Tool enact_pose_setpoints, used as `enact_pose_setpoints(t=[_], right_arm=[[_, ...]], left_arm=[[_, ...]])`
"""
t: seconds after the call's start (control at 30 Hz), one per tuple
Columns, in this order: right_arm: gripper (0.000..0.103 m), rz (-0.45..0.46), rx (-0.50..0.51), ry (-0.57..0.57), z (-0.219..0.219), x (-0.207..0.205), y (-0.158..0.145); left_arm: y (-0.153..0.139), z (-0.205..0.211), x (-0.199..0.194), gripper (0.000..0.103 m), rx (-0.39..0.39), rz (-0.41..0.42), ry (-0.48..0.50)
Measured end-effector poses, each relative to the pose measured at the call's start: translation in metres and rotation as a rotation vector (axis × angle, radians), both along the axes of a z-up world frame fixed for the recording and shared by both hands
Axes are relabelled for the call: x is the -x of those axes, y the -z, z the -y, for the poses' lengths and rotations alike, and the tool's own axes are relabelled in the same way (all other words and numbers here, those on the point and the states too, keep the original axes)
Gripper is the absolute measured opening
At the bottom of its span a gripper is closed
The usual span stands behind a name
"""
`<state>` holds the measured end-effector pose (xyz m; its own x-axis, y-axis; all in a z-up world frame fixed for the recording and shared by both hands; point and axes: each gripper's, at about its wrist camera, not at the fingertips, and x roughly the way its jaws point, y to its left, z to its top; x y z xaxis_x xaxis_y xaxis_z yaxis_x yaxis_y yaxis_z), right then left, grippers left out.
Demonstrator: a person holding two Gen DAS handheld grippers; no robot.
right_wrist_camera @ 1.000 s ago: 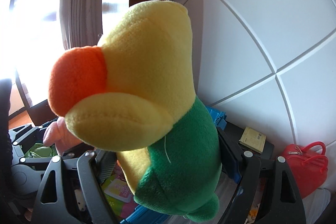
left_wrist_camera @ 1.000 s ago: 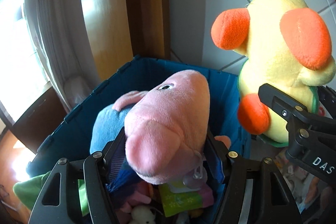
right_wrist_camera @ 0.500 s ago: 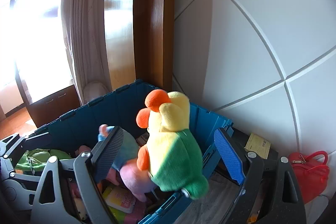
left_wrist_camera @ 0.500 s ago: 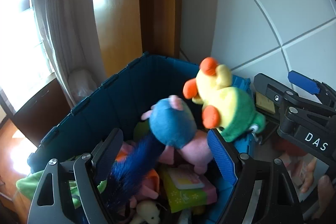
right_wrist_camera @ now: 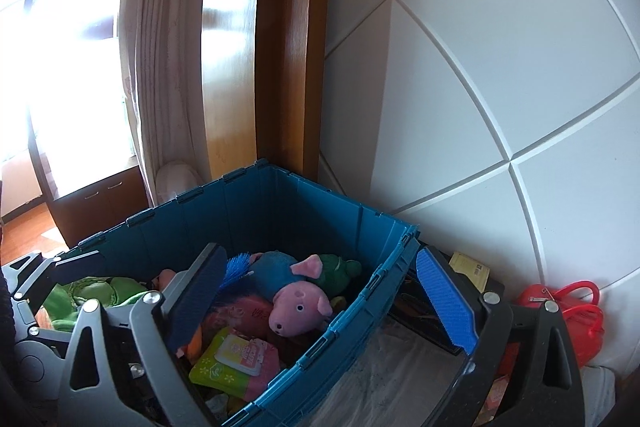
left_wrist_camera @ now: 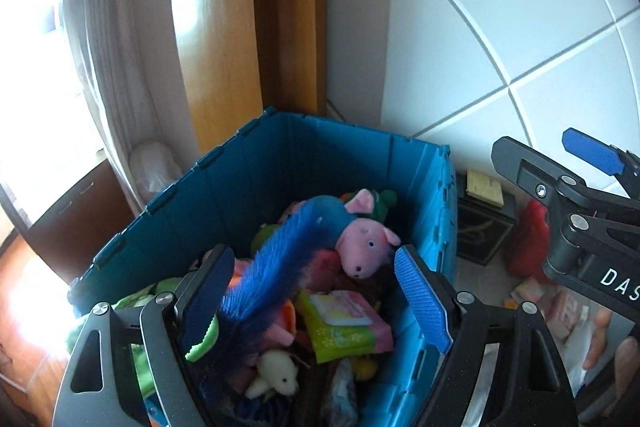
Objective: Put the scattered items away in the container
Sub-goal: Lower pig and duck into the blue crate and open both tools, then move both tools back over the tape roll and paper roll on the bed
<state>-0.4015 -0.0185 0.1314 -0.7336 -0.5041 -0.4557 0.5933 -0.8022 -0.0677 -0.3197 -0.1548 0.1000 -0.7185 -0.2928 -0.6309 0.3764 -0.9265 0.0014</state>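
Observation:
A blue plastic crate (left_wrist_camera: 280, 163) (right_wrist_camera: 320, 211) stands in the corner, holding several soft toys. A pink pig plush in a blue shirt (left_wrist_camera: 362, 251) (right_wrist_camera: 298, 303) lies on top of the pile. The green body of the duck plush (right_wrist_camera: 338, 267) (left_wrist_camera: 380, 203) shows just behind it. A blue bristly toy (left_wrist_camera: 280, 259) lies across the pile. My left gripper (left_wrist_camera: 316, 295) is open and empty above the crate's near side. My right gripper (right_wrist_camera: 320, 303) is open and empty over the crate's right rim; it also shows in the left wrist view (left_wrist_camera: 592, 155).
A green and pink packet (left_wrist_camera: 344, 323) (right_wrist_camera: 236, 355) and a small white plush (left_wrist_camera: 276, 375) lie in the crate. A black box with a yellow card (left_wrist_camera: 484, 211) and a red bag (right_wrist_camera: 568, 319) sit on the floor to the right. A curtain (right_wrist_camera: 160, 67) and wooden frame stand behind.
Both grippers opened and let go of the pig and the duck. Both toys dropped into the crate and now lie on the pile. Both grippers have pulled back and up.

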Motion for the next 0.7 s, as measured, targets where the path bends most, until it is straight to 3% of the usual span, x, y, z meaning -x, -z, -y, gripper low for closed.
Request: enact_pose_setpoints(t=[0.2, 0.7], right_arm=[[0.103, -0.03, 0.009, 0.025, -0.027, -0.037, -0.006], [0.103, 0.001, 0.036, 0.173, -0.129, -0.117, 0.027]], left_arm=[[0.0, -0.019, -0.029, 0.086, 0.009, -0.032, 0.026], [0.025, -0.101, -0.082, 0.089, 0.031, -0.052, 0.125]])
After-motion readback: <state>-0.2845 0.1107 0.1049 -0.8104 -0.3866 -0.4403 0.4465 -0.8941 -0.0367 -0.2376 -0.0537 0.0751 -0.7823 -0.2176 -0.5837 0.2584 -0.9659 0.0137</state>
